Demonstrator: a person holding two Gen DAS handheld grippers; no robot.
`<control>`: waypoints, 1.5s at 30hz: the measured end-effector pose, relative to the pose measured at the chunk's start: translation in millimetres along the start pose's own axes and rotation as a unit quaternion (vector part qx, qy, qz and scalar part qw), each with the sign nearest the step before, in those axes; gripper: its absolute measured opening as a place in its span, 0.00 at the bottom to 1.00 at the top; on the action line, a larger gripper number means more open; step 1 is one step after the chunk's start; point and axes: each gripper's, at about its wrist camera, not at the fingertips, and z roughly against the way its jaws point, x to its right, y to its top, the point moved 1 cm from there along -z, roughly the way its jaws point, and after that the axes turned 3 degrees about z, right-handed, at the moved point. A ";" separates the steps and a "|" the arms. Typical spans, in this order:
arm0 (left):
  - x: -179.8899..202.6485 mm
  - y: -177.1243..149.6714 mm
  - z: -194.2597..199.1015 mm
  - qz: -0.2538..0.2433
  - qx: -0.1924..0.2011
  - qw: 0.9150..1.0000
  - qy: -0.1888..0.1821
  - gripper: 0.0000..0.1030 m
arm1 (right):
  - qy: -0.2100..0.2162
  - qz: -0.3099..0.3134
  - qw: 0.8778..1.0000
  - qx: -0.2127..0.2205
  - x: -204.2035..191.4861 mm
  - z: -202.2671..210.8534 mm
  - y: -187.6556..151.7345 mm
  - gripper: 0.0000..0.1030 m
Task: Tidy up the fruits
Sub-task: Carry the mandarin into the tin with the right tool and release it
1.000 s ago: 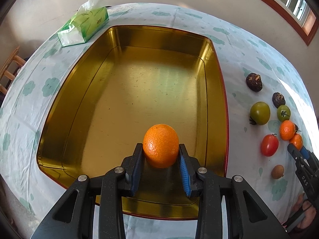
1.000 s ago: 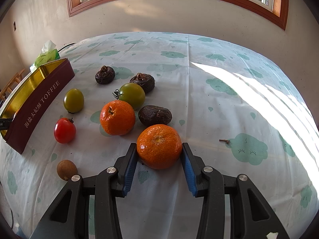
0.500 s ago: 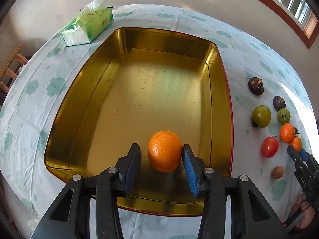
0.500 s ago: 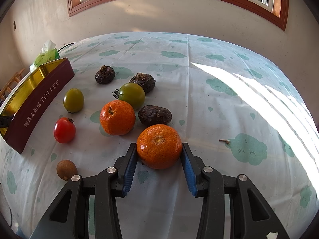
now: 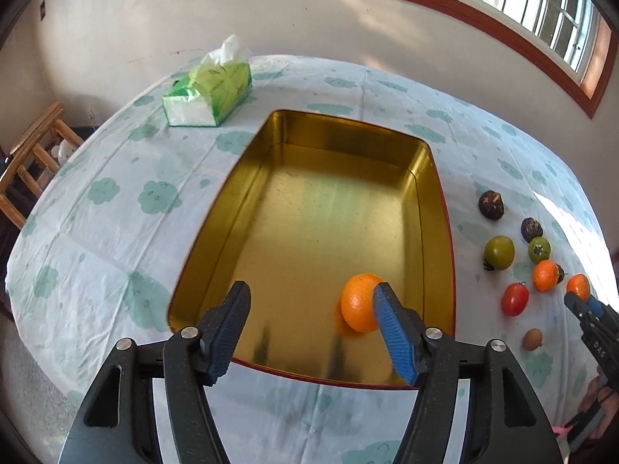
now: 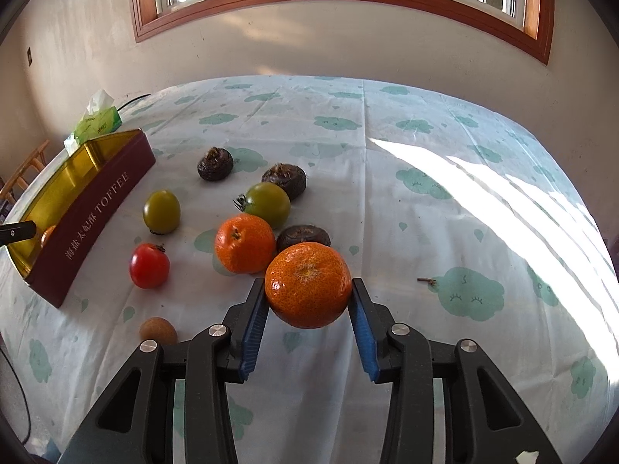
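A gold tin tray (image 5: 441,208) lies on the table; it also shows at the left of the right wrist view (image 6: 96,197). An orange (image 5: 358,303) rests inside the tray near its front right corner. My left gripper (image 5: 309,324) is open and empty, raised over the tray's near edge, its right finger beside the orange. My right gripper (image 6: 307,307) is shut on a second orange (image 6: 307,284) and holds it just above the cloth. Another orange (image 6: 244,243), a red tomato (image 6: 149,265), two green tomatoes (image 6: 161,212) (image 6: 269,205) and dark fruits (image 6: 214,163) lie beyond it.
A green tissue pack (image 5: 209,91) sits beyond the tray at the far left. A small brown fruit (image 6: 158,330) lies near the front. A wooden chair (image 5: 31,162) stands off the table's left edge. The wall and window are behind the table.
My left gripper opened wide, let the orange go into the tray, and pulled back and up. My right gripper closed on its orange and lifted it slightly.
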 end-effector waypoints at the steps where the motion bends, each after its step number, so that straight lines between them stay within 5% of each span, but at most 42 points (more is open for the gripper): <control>1: -5.3 1.4 4.0 0.003 0.009 1.000 0.007 0.66 | 0.005 0.006 1.000 0.005 -6.5 5.0 5.8 0.37; 13: -62.7 -8.2 26.1 0.044 0.025 0.997 0.059 0.67 | 0.167 0.133 0.977 0.017 -169.9 -3.0 65.3 0.37; 21: -85.6 -13.5 24.0 0.073 0.014 0.995 0.070 0.67 | 0.184 0.188 0.965 -0.017 -238.5 -39.4 76.5 0.38; 34: -93.0 -16.8 13.3 0.085 -0.004 0.994 0.062 0.67 | 0.166 0.223 0.958 -0.064 -271.5 -77.4 67.9 0.40; 45: -71.4 -15.1 22.7 0.061 0.006 0.997 0.048 0.67 | 0.180 0.202 0.963 -0.011 -243.1 -36.7 68.6 0.45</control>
